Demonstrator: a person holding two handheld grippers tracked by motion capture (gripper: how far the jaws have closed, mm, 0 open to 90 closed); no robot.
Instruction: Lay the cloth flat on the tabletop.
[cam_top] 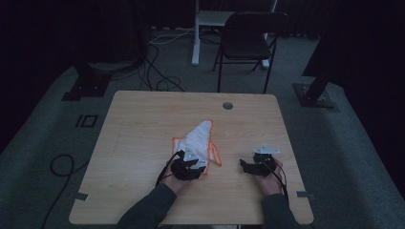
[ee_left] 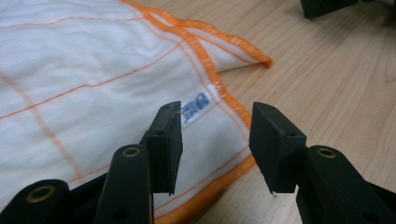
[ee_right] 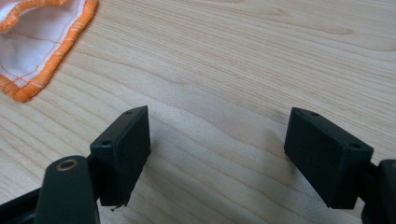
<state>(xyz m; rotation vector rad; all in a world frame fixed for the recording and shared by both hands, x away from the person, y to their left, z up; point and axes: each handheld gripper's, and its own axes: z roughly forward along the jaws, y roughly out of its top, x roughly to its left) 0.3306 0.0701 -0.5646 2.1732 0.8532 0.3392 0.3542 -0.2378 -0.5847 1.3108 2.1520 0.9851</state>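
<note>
A white cloth (cam_top: 198,138) with an orange hem and thin orange lines lies folded in the middle of the wooden table (cam_top: 143,119). My left gripper (cam_top: 192,160) hovers at the cloth's near edge. In the left gripper view its jaws stand open (ee_left: 215,140) just above the cloth (ee_left: 93,93), with the hem and a small blue-printed label (ee_left: 196,105) in the gap and nothing pinched. My right gripper (cam_top: 248,165) is to the right of the cloth. It stands wide open (ee_right: 217,135) over bare wood, with a cloth corner (ee_right: 32,37) off to its upper left.
A round cable hole (cam_top: 228,105) sits near the table's far edge. Beyond the table stand a black folding chair (cam_top: 248,38) and a white desk leg (cam_top: 196,33), with cables (cam_top: 157,76) on the grey floor.
</note>
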